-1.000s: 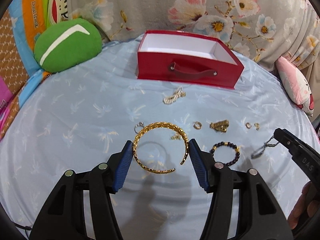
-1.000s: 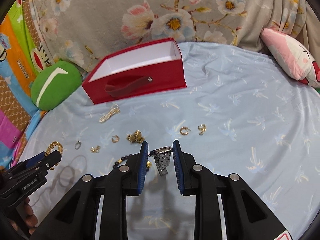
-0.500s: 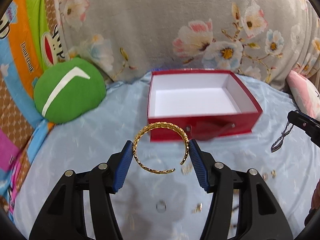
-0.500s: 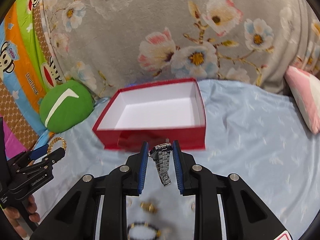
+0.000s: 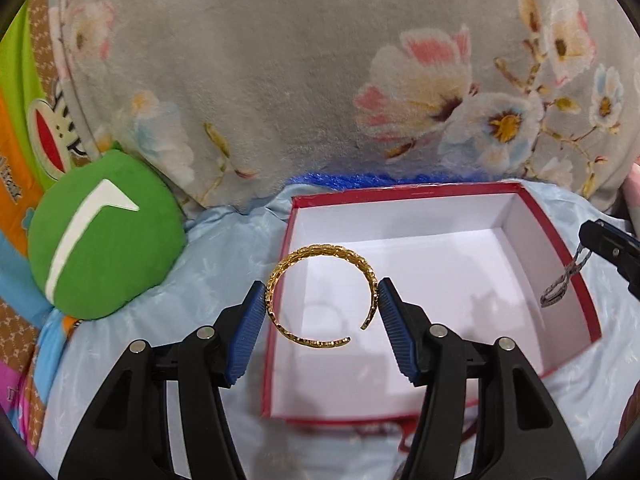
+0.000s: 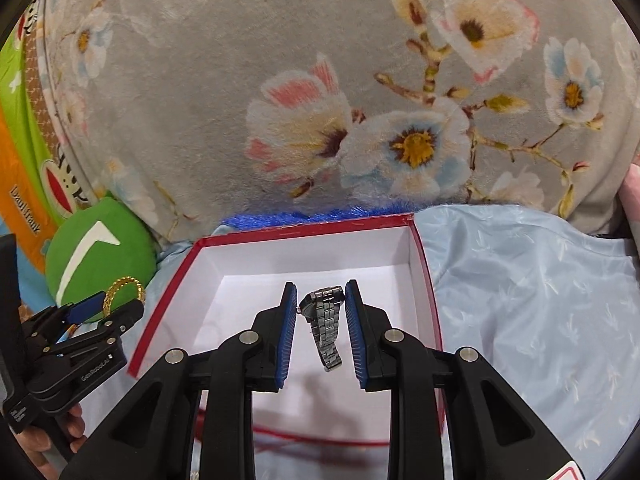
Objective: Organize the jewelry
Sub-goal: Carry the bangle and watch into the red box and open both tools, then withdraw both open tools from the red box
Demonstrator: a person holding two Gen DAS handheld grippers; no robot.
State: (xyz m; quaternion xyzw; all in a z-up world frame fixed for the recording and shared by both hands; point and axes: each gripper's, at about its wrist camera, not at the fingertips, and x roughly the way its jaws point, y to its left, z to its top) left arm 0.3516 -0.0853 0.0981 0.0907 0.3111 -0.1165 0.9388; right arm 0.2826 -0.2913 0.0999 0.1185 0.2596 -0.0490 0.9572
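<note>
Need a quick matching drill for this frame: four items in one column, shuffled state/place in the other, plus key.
Column 1
1. gold bangle
2. silver watch
3. red box
4. green cushion

Column 2
A. hangs gripped in the right gripper, above the box
B. lies left of the box
C. open, white inside, nothing resting in it
D. gripped in the left gripper, over the box's left edge

Pairs: 1-D, 2-A, 3-C, 4-B
</note>
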